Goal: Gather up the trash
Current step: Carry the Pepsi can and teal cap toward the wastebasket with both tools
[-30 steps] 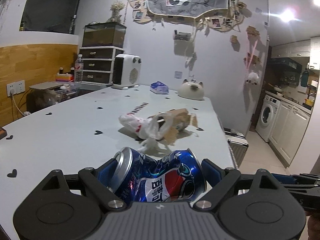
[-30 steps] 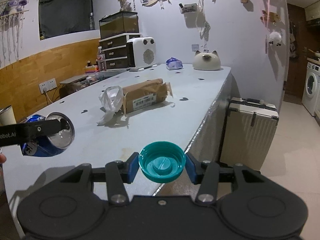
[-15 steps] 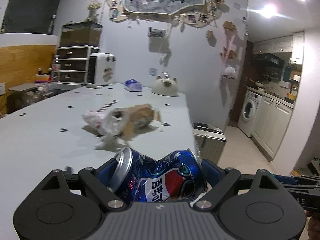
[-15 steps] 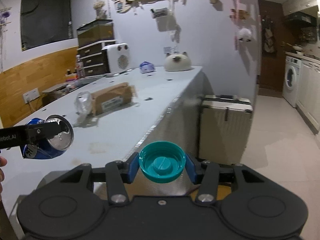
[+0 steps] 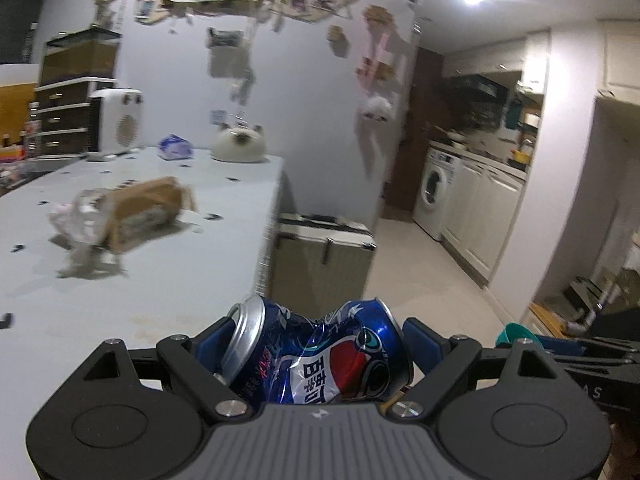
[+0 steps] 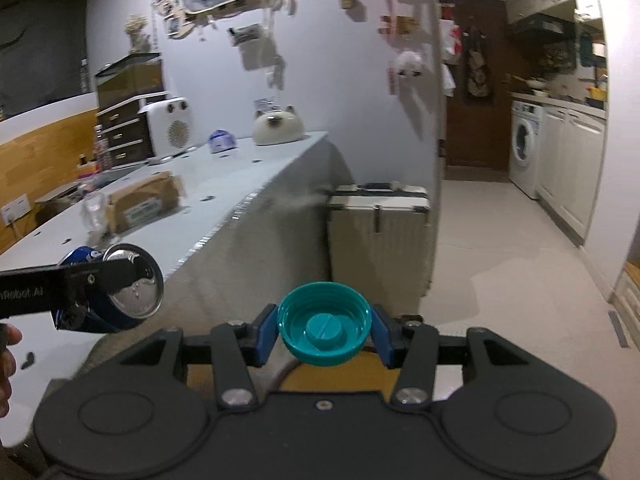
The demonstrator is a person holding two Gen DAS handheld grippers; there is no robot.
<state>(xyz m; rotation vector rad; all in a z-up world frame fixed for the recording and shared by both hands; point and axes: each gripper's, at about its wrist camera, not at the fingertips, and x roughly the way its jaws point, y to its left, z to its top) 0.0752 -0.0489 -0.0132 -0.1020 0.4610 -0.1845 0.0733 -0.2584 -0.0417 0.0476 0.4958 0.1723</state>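
Pale grey table serves as the landmark: it runs back to a wall hung with photos, and its near corner sits just beyond both grippers. On the table, well back from that corner, remain a torn brown cardboard package and, touching its end, a crumpled clear plastic bag. Both are judged uncollected trash. At the table's far end stand a white heater and a cat-shaped ornament. On the floor just beside the table's end stands a cream suitcase.

Left gripper: clenched on 1 crushed blue Pepsi can, held sideways, pads bearing on its 2 ends. Gripping end to end likely keeps the dented wall from collapsing further and the can from slipping. It is carried at the table's edge, clear of the surface.

Right gripper: clenched on 1 teal bottle cap, hollow side up, pads on opposite points of its rim. It hangs beyond the table's edge, above the floor.

Judgement: with each hand loaded with 1 item, both appear in transit to a bin. No bin is visible. Some blur noted in both views.
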